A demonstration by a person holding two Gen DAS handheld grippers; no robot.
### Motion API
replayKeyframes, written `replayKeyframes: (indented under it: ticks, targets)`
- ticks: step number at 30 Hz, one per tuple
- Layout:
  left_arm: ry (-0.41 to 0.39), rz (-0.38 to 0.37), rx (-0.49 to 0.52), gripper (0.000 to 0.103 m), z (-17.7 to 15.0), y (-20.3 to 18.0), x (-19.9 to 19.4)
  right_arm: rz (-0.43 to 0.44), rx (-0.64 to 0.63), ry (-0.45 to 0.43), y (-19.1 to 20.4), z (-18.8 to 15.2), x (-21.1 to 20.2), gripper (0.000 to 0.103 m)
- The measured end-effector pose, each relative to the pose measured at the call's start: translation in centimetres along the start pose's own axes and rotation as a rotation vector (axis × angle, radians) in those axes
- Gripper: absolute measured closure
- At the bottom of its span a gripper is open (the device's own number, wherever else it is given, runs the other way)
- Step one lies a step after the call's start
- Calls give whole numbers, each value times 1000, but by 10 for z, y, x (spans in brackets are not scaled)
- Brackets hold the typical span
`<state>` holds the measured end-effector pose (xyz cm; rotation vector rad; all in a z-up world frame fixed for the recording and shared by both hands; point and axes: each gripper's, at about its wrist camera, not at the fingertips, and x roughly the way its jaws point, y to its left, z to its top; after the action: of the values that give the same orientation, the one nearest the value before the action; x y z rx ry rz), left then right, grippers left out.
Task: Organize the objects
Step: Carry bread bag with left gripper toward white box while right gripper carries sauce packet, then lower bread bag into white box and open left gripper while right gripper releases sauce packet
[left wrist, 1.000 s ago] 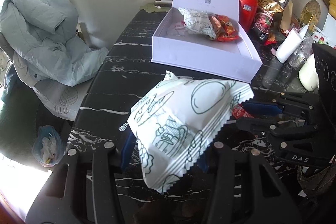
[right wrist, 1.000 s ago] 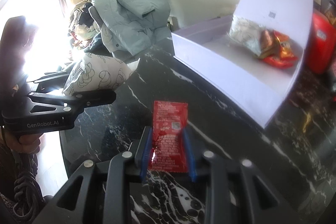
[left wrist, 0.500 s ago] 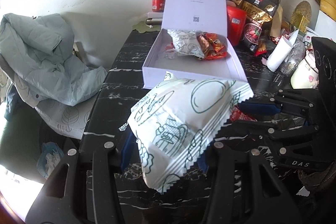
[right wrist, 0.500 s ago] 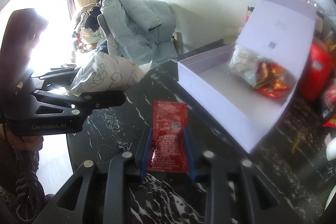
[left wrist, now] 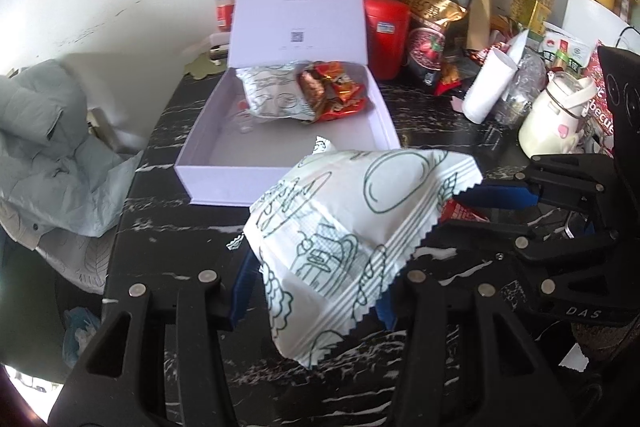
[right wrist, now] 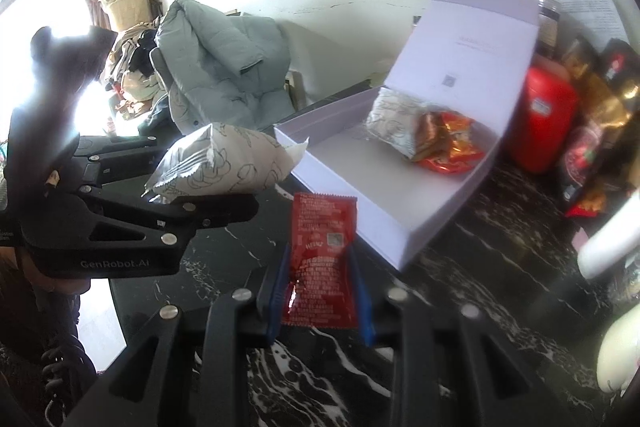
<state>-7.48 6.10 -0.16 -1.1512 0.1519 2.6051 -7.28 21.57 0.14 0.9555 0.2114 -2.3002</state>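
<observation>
The left gripper (left wrist: 312,291) is clamped on a white snack bag (left wrist: 352,239) and the right gripper (right wrist: 320,291) pinches a red ketchup packet (right wrist: 322,255), both held above the table just in front of the open lilac box (left wrist: 224,187), probably so each can be dropped in beside the white bag and orange wrappers (left wrist: 336,91) already lying at the box's far end under its raised lid. The box sits on a black marble-patterned table (left wrist: 160,227); behind the box stand a red canister (left wrist: 386,35) and dark food bags against a white wall, and left of the box a grey-green jacket (left wrist: 44,147) is heaped on a chair.
</observation>
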Motion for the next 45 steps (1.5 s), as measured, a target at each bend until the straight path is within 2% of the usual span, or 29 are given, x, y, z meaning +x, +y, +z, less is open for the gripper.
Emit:
replayKeyframes:
  ticks: [7, 16, 45]
  targets:
    - [9, -34, 37, 56, 16, -17, 15, -29, 22, -10, -18, 0, -8, 74]
    - [25, -33, 46, 56, 30, -18, 29, -20, 22, -12, -29, 10, -2, 74]
    - [41, 5, 25, 56, 84, 29, 79, 24, -9, -4, -58, 69, 61, 74]
